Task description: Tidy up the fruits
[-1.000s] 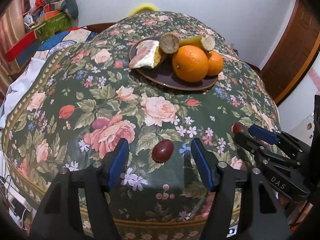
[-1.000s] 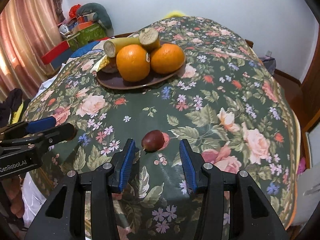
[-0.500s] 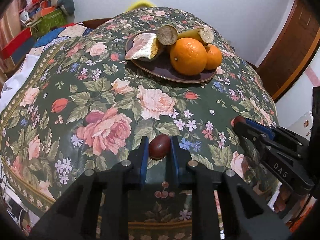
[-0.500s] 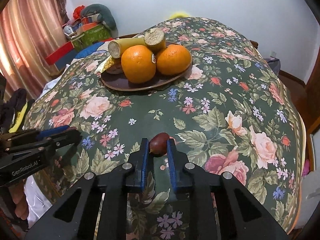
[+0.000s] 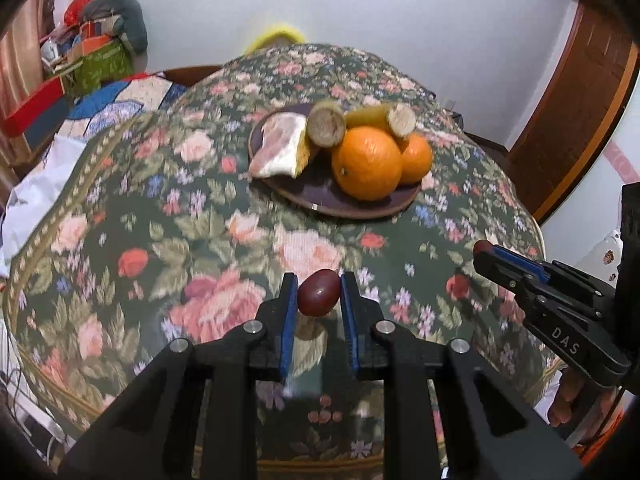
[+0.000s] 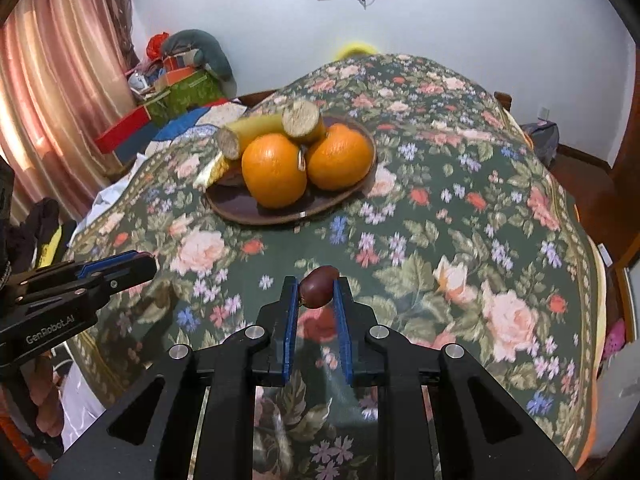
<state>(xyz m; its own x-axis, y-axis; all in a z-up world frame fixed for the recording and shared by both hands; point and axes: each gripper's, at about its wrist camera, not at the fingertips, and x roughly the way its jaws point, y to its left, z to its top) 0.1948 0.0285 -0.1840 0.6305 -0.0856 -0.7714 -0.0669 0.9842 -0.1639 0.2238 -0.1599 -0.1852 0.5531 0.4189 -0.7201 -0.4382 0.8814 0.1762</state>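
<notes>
Floral tablecloth (image 5: 120, 208) carries one plate (image 5: 360, 210) at 12 o'clock with two oranges (image 5: 366, 168). Left gripper (image 5: 319, 292) and right gripper (image 6: 316, 288) each clamp one date (image 5: 318, 292), two dates together.

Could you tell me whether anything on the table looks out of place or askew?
Nothing is spilled or damaged. In the left wrist view, the pale wrapped piece seems to jut over the left rim of the plate rather than lying fully on it. The two cut stalks lie propped on the oranges.
</notes>
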